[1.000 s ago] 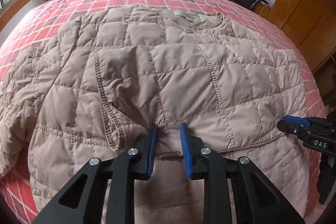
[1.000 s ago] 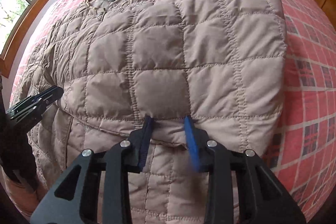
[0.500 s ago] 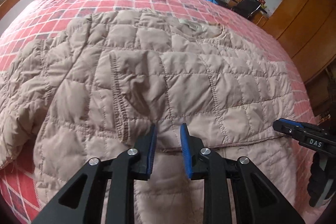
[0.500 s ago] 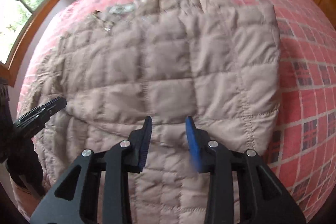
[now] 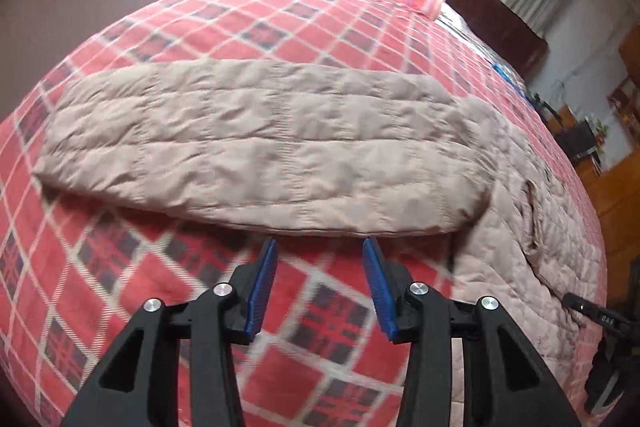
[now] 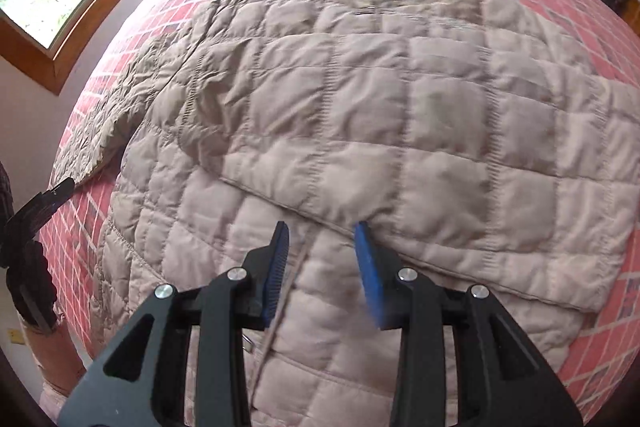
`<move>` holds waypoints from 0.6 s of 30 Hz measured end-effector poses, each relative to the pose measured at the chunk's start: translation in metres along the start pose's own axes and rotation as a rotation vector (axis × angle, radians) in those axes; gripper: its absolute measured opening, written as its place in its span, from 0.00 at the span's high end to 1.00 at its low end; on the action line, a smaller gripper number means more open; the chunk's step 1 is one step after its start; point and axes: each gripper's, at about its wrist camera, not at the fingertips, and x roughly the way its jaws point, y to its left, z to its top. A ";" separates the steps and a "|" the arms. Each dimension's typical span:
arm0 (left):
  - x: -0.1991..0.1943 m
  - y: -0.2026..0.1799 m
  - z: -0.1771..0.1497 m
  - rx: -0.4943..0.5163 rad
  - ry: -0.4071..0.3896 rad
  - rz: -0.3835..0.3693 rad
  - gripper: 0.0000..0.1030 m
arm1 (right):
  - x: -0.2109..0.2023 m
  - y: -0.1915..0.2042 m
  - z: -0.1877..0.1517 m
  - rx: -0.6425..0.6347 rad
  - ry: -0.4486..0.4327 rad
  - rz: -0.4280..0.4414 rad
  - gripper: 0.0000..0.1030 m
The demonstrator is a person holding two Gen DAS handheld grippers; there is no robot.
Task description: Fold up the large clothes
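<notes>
While the quilted jacket (image 6: 392, 131) lies spread on the checked bedspread (image 5: 280, 23), its right sleeve folded across the body, the left gripper (image 5: 320, 283) hangs wide open and empty just short of the outstretched left sleeve (image 5: 256, 151), and the right gripper (image 6: 322, 267) hovers open, holding nothing, above the folded sleeve's edge.

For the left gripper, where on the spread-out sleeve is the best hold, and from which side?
Probably the sleeve's near long edge, straight ahead of the open left gripper. The sleeve lies flat across the bedspread, its puffy rim slightly raised, so low fingers could pinch it. The right gripper is open over the jacket body.
</notes>
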 end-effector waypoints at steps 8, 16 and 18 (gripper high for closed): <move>0.003 0.115 0.015 -0.339 -0.061 -0.005 0.57 | 0.017 0.005 0.016 -0.006 0.014 -0.044 0.69; 0.015 0.136 0.037 -0.389 -0.127 0.013 0.74 | 0.033 0.004 0.022 -0.007 0.028 -0.055 0.69; 0.016 0.137 0.037 -0.389 -0.140 0.031 0.82 | 0.038 0.003 0.023 0.005 0.034 -0.051 0.69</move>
